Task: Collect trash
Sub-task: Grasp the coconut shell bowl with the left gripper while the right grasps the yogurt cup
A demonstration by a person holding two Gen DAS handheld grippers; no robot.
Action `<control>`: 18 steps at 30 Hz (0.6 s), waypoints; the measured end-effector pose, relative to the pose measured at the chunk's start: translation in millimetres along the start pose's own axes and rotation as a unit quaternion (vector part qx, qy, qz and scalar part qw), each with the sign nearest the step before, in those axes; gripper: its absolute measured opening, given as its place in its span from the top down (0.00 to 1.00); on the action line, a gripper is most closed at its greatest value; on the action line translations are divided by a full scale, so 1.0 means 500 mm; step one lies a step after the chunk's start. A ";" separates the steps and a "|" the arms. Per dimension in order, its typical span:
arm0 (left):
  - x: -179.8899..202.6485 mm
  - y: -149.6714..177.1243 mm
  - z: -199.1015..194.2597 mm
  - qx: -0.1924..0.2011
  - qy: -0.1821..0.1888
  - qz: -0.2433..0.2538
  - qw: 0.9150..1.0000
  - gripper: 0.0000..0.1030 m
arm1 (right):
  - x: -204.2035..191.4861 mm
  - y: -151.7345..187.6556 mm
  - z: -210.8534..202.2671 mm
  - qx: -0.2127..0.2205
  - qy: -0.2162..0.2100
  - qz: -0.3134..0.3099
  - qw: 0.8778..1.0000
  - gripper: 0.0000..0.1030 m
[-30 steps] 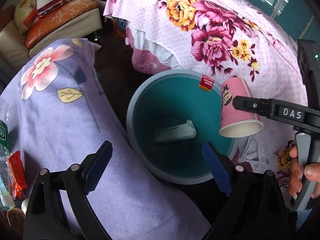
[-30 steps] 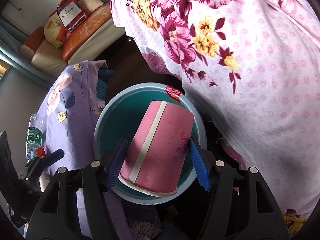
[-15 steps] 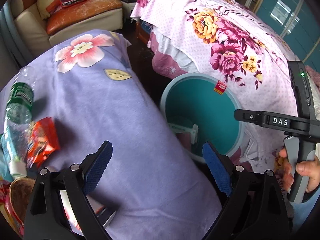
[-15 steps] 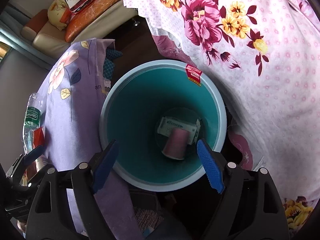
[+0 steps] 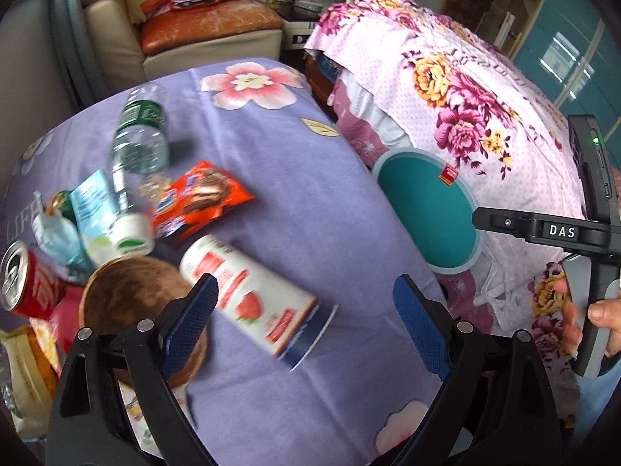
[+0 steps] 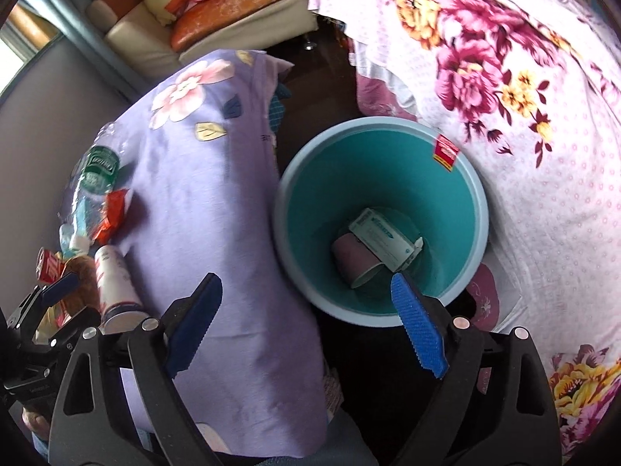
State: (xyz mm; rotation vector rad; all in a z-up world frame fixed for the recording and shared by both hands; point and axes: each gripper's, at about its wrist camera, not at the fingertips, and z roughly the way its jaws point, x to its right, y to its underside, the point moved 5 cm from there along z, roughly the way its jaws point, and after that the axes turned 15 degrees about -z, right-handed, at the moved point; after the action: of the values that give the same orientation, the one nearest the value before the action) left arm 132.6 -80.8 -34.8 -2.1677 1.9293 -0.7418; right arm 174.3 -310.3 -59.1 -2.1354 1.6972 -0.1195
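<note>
My left gripper (image 5: 306, 322) is open and empty above the purple cloth. Just beyond its pads a white paper cup with red print (image 5: 256, 299) lies on its side. A brown bowl (image 5: 132, 303), a red can (image 5: 27, 283), an orange snack wrapper (image 5: 202, 202) and a clear bottle with a green label (image 5: 139, 143) lie to the left. My right gripper (image 6: 306, 330) hangs over the near rim of the teal bin (image 6: 477, 202), its jaws opening with nothing between them. In the bin lie a pink cup (image 6: 357, 260) and a white carton (image 6: 384, 240).
The purple flowered cloth (image 5: 310, 202) covers a low table left of the bin. A bed with a pink flowered sheet (image 6: 543, 155) crowds the bin's right side. A cream sofa with orange cushions (image 5: 209, 23) stands at the back. A hand (image 5: 597, 322) grips the right tool's handle.
The pink cup left my right gripper and dropped into the bin, and those jaws widened. My left gripper swung left from the bin to the trash on the purple cloth.
</note>
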 end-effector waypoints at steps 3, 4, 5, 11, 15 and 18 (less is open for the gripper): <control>-0.044 0.007 -0.031 0.011 0.007 -0.017 1.000 0.11 | -0.042 -0.006 -0.010 -0.003 -0.001 -0.021 1.000 0.18; -0.058 0.011 -0.041 0.015 0.007 -0.021 1.000 0.11 | -0.054 -0.008 -0.012 -0.003 -0.002 -0.026 1.000 0.18; -0.072 0.014 -0.051 0.019 0.007 -0.024 1.000 0.11 | -0.071 -0.011 -0.013 -0.005 -0.005 -0.033 0.999 0.18; -0.177 0.035 -0.099 0.037 0.002 -0.050 0.998 0.11 | -0.182 -0.030 -0.002 -0.026 -0.023 -0.089 0.995 0.18; -0.232 0.042 -0.106 0.039 -0.008 -0.067 0.997 0.11 | -0.267 -0.045 0.019 -0.042 -0.039 -0.132 0.990 0.18; -0.267 0.050 -0.108 0.037 -0.010 -0.080 0.996 0.11 | -0.326 -0.052 0.047 -0.056 -0.046 -0.168 0.983 0.18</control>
State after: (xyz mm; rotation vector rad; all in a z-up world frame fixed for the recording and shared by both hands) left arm 79.1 55.4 -33.5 -2.2951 1.7054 -0.7999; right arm 163.8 -144.9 -41.5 -2.4555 1.3088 -0.0212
